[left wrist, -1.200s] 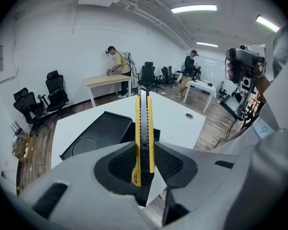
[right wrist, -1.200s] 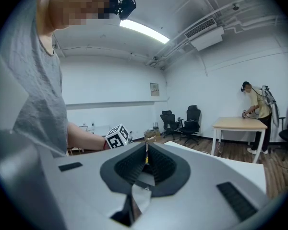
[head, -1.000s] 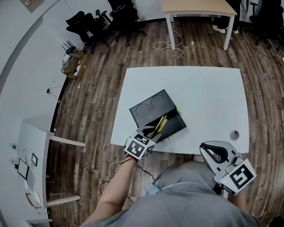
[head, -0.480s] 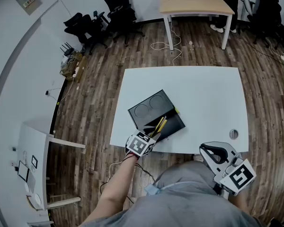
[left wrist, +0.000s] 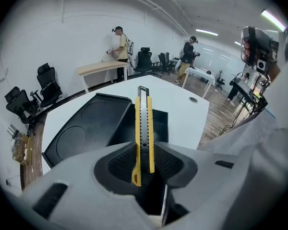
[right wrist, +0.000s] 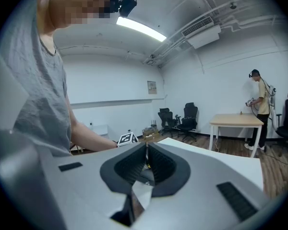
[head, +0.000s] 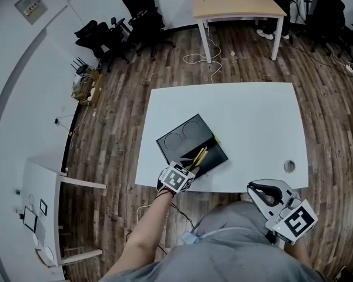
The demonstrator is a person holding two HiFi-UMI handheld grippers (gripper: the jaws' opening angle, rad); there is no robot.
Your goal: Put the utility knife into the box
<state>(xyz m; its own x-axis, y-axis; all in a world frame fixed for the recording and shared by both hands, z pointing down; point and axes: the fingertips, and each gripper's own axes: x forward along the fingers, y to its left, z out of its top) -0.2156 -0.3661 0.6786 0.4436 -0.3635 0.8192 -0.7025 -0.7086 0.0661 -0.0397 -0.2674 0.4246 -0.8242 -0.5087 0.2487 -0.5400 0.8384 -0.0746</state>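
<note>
A yellow-and-black utility knife (left wrist: 143, 133) is clamped between the jaws of my left gripper (left wrist: 144, 163), its long body pointing forward over the box. The black box (left wrist: 101, 126) lies open on the white table (left wrist: 182, 114), its lid with two round recesses at the left. In the head view the left gripper (head: 186, 170) sits at the table's near edge, the knife (head: 197, 157) reaching over the box (head: 188, 140). My right gripper (head: 263, 192) hangs off the table near the person's body, jaws shut with nothing between them (right wrist: 146, 163).
A round cable hole (head: 289, 166) is in the table's near right corner. Behind the white table stand a wooden desk (head: 238, 4) and several black office chairs (head: 138, 13). People stand at the far desks (left wrist: 120, 44).
The left gripper with the knife has edged slightly forward and right over the box. The right gripper stays where it was.
</note>
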